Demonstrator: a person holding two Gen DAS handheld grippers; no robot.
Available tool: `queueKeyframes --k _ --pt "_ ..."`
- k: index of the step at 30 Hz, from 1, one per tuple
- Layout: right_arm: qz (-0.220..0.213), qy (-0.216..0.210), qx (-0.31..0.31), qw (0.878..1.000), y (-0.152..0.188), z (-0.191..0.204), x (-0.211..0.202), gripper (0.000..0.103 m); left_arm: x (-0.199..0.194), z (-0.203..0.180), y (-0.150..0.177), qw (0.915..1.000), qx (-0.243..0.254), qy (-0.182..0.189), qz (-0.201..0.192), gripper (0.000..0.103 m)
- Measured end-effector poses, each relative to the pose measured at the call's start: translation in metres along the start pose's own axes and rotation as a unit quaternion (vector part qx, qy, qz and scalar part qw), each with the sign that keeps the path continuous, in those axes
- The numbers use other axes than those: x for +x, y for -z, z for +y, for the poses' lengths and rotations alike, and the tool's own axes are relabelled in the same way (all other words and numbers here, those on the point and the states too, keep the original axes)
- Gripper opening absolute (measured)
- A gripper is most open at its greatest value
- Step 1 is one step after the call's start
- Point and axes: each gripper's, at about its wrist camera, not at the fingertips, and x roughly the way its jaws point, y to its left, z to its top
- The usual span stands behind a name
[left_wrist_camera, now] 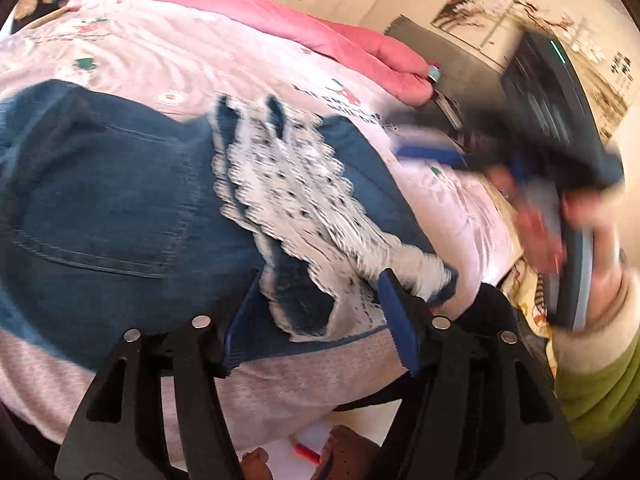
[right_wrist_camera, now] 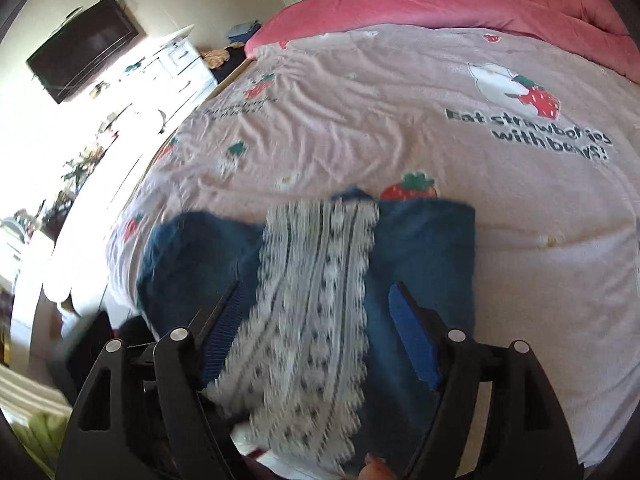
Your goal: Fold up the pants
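1. Clearly, the left hand-held gripper (left_wrist_camera: 320,316) stands wide open at 6 o'clock in its own view, its blue pads either side of the denim and lace hem, gripping nothing.
2. Likewise the right hand-held gripper (right_wrist_camera: 320,332) is spread wide at 6 o'clock in the right wrist view, with the lace band lying between its pads; whether a pad touches the cloth I cannot tell.
3. From the left camera, the right hand-held gripper appears as a dark, motion-blurred shape toward 3 o'clock.
4. Between the fingers lie the pants (left_wrist_camera: 112,200), blue jeans with a back pocket showing toward 9 o'clock and white lace trim (right_wrist_camera: 316,300) running up the middle toward 12 o'clock.
5. Beneath, the pants rest on the bed (right_wrist_camera: 400,120), near its front edge, on a pale pink sheet printed with strawberries.
6. Farther out, a pink quilt (right_wrist_camera: 460,0) is bunched at 12 to 1 o'clock.
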Motion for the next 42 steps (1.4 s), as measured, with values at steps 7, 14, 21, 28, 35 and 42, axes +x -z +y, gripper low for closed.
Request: queueKeyframes --k 7,14,21,28,35,42 --pt "-0.005 0.064 -0.163 0.985 0.078 0.024 -0.027 0.073 -0.031 0.008 -0.008 0.9995 -0.002 -0.026 -0.016 0.064" --pt "0.000 0.106 -0.280 0.954 0.115 0.048 -0.003 0.049 -0.008 -0.020 -0.046 0.9995 0.029 -0.011 0.009 0.069" --pt "-0.006 0.152 -0.335 0.930 0.118 0.063 0.026 0.030 0.060 -0.025 -0.111 0.9939 0.050 -0.059 0.078 0.071" --pt "-0.014 0.106 -0.289 0.951 0.116 0.044 0.023 0.018 0.112 -0.002 -0.135 0.9880 0.028 -0.084 0.127 0.035" --pt "-0.044 0.077 -0.263 0.961 0.111 0.037 0.016 0.019 0.108 -0.010 -0.145 0.9891 0.047 -0.084 0.111 0.006" --pt "-0.073 0.040 -0.274 0.958 0.099 0.062 -0.001 0.017 0.082 -0.013 -0.160 0.9908 0.064 -0.088 0.080 0.006"
